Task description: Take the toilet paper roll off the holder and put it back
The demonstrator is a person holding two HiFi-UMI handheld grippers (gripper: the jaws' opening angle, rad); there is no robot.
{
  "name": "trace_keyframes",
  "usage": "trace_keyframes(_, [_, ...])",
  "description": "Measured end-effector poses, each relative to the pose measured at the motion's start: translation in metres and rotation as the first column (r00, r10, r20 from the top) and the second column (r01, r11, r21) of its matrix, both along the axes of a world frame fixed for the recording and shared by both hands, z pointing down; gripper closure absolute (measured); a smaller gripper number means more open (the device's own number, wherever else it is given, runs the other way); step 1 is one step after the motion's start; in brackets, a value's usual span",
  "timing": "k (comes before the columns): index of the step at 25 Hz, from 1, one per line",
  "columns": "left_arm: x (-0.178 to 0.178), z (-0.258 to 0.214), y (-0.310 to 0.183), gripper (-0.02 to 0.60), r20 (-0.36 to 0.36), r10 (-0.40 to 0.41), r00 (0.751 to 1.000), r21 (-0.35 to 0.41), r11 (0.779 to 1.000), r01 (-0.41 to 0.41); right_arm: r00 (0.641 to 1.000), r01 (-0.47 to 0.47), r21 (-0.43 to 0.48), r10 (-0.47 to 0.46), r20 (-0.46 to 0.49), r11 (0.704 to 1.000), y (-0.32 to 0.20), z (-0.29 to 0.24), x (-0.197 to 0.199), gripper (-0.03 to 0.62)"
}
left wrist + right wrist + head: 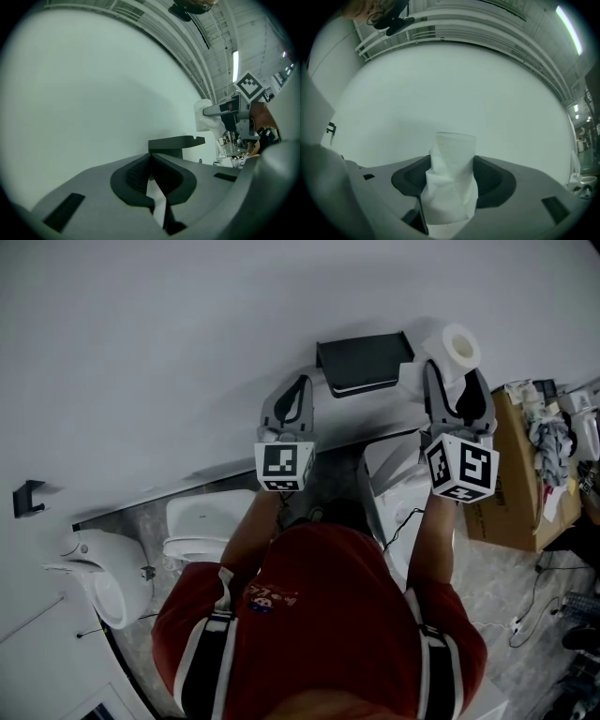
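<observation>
Roll off the holder, pinched in the right tongs, holder at 9 o'clock from it.

The right gripper [452, 373] clamps the toilet paper roll [457, 345], whose core end faces the head camera. The black holder [364, 362] sits empty on the wall just beside the roll and between the grippers. The left gripper [298, 388], jaws pressed together on nothing, is at the holder's 8 o'clock.

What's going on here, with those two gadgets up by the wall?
A person in a red top holds a pair of tongs in each hand, up against a white wall. The right tongs are clamped on a toilet paper roll, which is off the dark holder and sits just to its right. The left tongs are shut and empty, near the holder's left side. The roll is not yet back on the holder.
</observation>
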State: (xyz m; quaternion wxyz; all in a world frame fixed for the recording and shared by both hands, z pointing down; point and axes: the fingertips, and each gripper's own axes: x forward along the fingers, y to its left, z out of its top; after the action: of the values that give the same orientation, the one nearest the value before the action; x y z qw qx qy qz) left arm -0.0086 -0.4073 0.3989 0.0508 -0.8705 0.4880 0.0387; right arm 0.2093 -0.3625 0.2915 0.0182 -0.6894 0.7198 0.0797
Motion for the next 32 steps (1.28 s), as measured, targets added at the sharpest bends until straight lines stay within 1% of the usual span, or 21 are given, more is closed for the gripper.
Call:
trace_keyframes(6, [0.012,0.017,0.004,0.563,0.016,0.013,1.0,-0.046,0.999,-0.012,0.999,-0.037,-0.042,0.037,0.012,0.998,0.011,0.022,0.023,0.303])
trace_keyframes(13, [0.023,0.028,0.01,0.563,0.032,0.022,0.999,-0.076,0.997,-0.02,0.998,-0.053,-0.098,0.057,0.039,0.994,0.016,0.053,0.038,0.303])
trace_keyframes(19, [0.025,0.037,0.017,0.563,0.034,0.024,0.999,-0.081,0.996,-0.021,0.997,-0.027,-0.152,0.037,0.062,0.988,0.018,0.089,0.034,0.303])
trace_keyframes(24, [0.018,0.045,0.023,0.563,0.029,0.008,1.0,-0.075,0.997,-0.006,0.998,-0.003,-0.206,0.015,0.059,0.979,0.02,0.122,0.023,0.303])
trace_keyframes(27, [0.015,0.049,0.024,0.563,0.028,-0.002,1.0,-0.081,0.997,0.004,0.997,0.015,-0.239,0.002,0.073,0.971,0.02,0.14,0.017,0.303])
trace_keyframes(32, [0.013,0.053,0.025,0.563,0.029,-0.013,0.999,-0.081,0.997,0.015,0.996,0.031,-0.276,-0.008,0.087,0.961,0.022,0.157,0.011,0.303])
